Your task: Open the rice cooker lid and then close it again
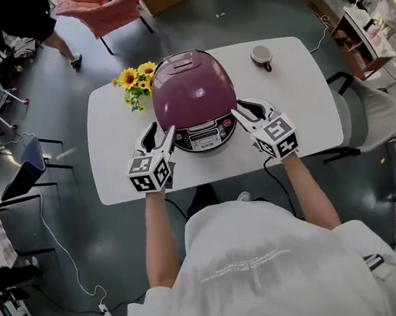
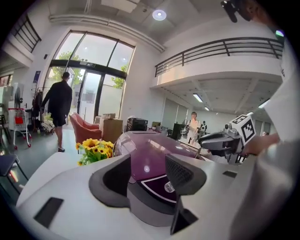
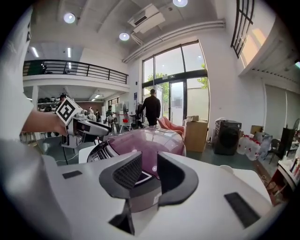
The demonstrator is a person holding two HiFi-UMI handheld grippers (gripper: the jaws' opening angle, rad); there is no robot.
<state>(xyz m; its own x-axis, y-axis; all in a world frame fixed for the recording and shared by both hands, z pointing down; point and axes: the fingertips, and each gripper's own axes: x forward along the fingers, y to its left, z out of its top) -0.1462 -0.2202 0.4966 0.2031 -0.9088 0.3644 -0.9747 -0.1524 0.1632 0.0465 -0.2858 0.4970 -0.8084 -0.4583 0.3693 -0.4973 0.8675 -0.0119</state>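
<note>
While the lid of the rice cooker (image 1: 193, 96) is down and neither claw has a hold on it, most of the risk lies in the first contact. The left claw (image 1: 162, 133) stands spread with nothing between its pads, and the cooker's purple dome sits just ahead of its tips. The right claw (image 1: 237, 109) shows a narrower gap, also empty, with the same dome just beyond it on the other flank.

I can't make out a latch or release button from these views, so a tip could easily go to the wrong spot. The control panel (image 1: 206, 138) lies between the two claws, low on the cooker's front. A stray nudge there might press a button rather than free the lid.

The dome looks glossy and rounded, and a pad pushing on it at a slant would likely skid off. A sideways shove from one claw alone could slide the whole cooker across the table (image 1: 300, 103). Beyond the left claw, beside the cooker, the sunflowers (image 1: 135, 82) stand close enough to be knocked if that happens. If the lid is sprung, it may flip up against a claw hovering over it.
</note>
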